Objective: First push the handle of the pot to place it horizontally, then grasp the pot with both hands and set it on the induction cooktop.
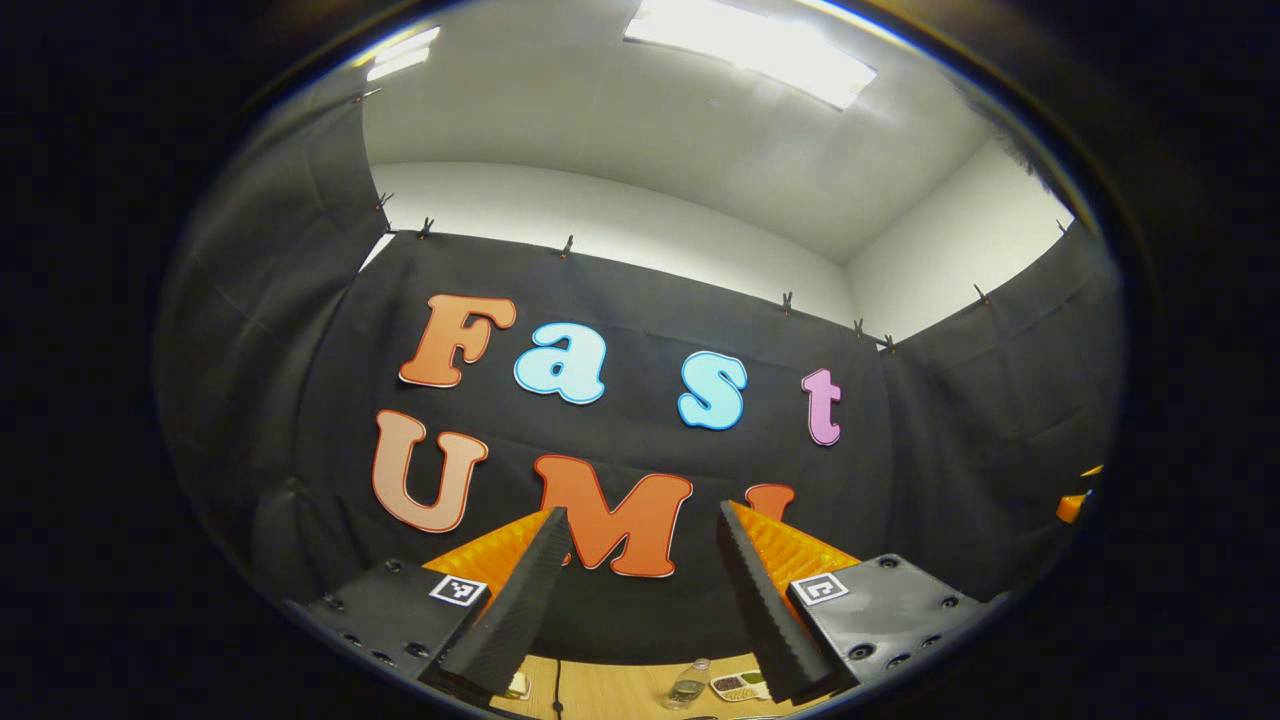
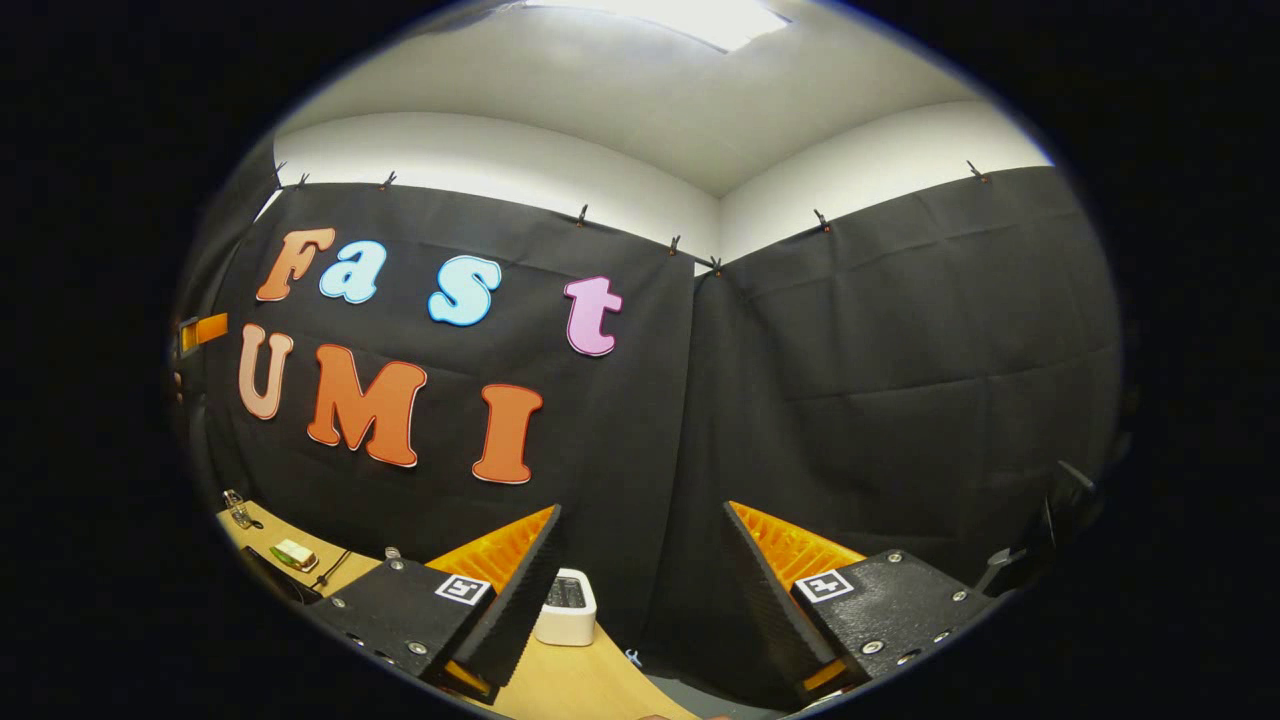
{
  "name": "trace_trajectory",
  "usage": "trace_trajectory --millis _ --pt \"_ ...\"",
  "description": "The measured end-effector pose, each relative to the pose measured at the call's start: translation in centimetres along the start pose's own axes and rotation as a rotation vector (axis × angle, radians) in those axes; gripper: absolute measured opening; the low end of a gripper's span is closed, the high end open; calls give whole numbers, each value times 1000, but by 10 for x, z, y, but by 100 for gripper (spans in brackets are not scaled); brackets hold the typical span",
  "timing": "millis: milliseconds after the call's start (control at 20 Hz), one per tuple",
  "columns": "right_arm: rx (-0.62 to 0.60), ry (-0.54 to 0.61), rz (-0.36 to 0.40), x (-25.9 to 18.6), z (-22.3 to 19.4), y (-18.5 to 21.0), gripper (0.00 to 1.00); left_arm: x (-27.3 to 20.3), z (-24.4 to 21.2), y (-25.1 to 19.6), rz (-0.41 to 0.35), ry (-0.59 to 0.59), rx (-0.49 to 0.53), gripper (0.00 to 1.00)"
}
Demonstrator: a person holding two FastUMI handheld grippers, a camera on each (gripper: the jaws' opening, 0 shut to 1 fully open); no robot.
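My left gripper (image 1: 642,515) is held high and points at the black booth wall. It is open, with nothing between its fingers. Below it lies a thin strip of the wooden table (image 1: 620,695). In the right gripper view, my right gripper (image 2: 642,510) is also raised toward the wall's corner, open and holding nothing. A stretch of the wooden table (image 2: 590,685) shows under its left finger. An orange part of the other gripper sits at the edge of each view (image 1: 1075,505) (image 2: 205,328).
A clear plastic bottle (image 1: 688,685) and a small dish of snacks (image 1: 740,685) stand on the table's far side. A white box (image 2: 567,607) sits by the wall. Farther left lie a small packet (image 2: 295,553), a cable (image 2: 330,570) and a dark flat object (image 2: 268,577).
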State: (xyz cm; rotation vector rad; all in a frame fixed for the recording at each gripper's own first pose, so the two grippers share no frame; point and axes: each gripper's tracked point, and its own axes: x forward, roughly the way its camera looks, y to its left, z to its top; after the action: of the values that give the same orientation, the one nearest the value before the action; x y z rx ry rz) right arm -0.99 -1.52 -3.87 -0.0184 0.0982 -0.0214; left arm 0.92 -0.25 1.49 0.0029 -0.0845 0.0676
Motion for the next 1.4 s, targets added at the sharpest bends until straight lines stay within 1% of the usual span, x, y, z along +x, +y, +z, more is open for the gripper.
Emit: trace_trajectory --millis 150,250,300,350,450,700,800,850,1000,1150,1250,1300,1400 --pt "31 51 20 -1 -21 13 95 1 -13 3 10 29 4 95" --pt "37 94 37 -2 -38 25 95 1 -22 7 17 51 7 96" --pt "35 117 47 -4 -47 31 93 -1 -26 9 20 60 10 96" --pt "33 142 59 -5 -56 39 95 -1 -30 10 24 67 15 95" --pt "43 204 96 -10 -78 60 95 -2 -36 13 31 79 25 95" --pt "87 455 262 -42 -153 135 95 -5 -56 24 47 117 26 96" --pt "93 564 329 -61 -182 163 93 -7 -60 35 64 126 40 95" --pt "97 615 366 -70 -194 176 93 -9 -62 44 78 130 45 96" --pt "101 740 454 -99 -224 207 86 -15 -68 71 127 151 43 95" --pt "81 865 528 -128 -254 231 82 -25 -71 101 188 165 43 95" --pt "68 950 584 -147 -272 249 77 -32 -70 115 215 168 52 95" --pt "62 995 623 -157 -280 259 71 -35 -68 122 228 168 62 95" --pt "34 1096 699 -183 -296 273 65 -41 -67 135 249 171 86 95"
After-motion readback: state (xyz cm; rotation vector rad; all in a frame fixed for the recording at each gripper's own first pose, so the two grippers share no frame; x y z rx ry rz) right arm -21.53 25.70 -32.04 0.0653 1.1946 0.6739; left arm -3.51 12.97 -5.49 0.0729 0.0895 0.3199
